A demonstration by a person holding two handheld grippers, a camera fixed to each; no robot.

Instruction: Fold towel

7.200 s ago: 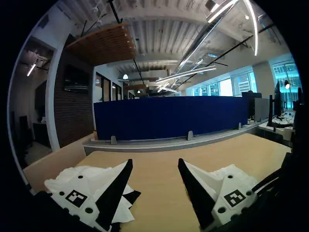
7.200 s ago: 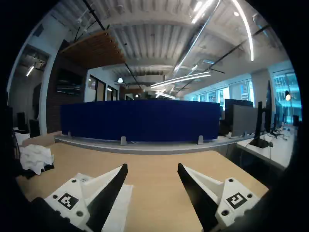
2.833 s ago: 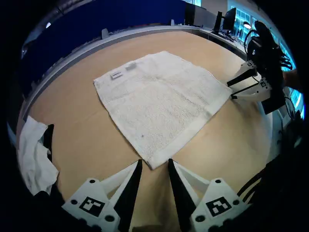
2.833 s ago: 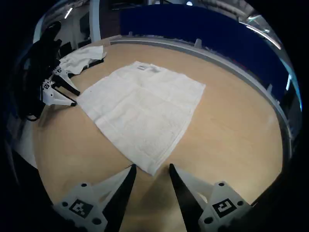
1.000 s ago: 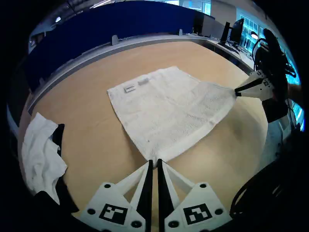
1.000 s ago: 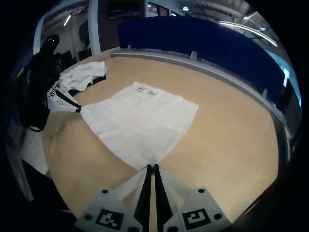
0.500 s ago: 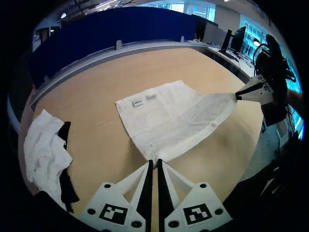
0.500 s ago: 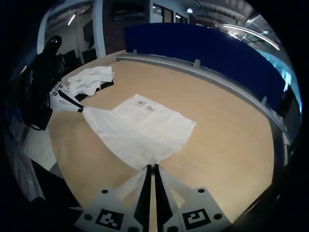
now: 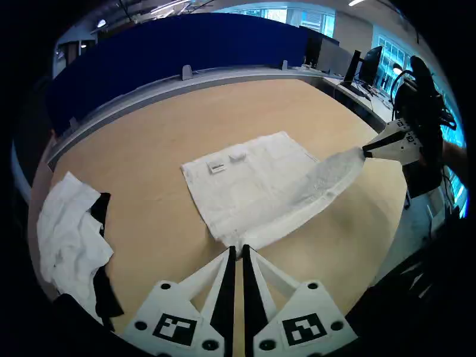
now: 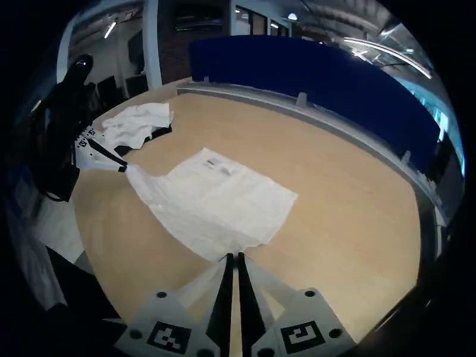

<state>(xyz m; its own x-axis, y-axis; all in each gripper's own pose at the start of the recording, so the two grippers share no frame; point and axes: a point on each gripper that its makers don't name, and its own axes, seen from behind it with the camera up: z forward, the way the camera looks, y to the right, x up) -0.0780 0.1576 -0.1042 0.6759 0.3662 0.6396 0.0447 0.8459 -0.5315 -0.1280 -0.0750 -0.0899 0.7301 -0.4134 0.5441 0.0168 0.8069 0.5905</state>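
My left gripper (image 9: 238,249) had its fingers pressed together at the bottom centre of the left gripper view, pinching one corner of the towel (image 9: 262,184). My right gripper (image 10: 232,257) matched it at the bottom centre of the right gripper view, its fingers closed on the neighbouring corner. The edge between those two corners hung clear of the tabletop (image 9: 149,137), sagging a little on its way to the far gripper at the middle right of the left gripper view. The rest of the towel lay flat in the middle of the frame, with two small labels (image 9: 226,162) near its far edge. A heap of white cloth (image 9: 68,238) sat at the lower left, well apart from the towel. I judged the fold as only begun, the raised edge not yet carried over the flat half. My worries were these: each pinch held very little cloth, so a sharp tug could pull a corner free; one hand leading the other would lay the fold askew; and pulling low and forward could drag the flat half across the tabletop.
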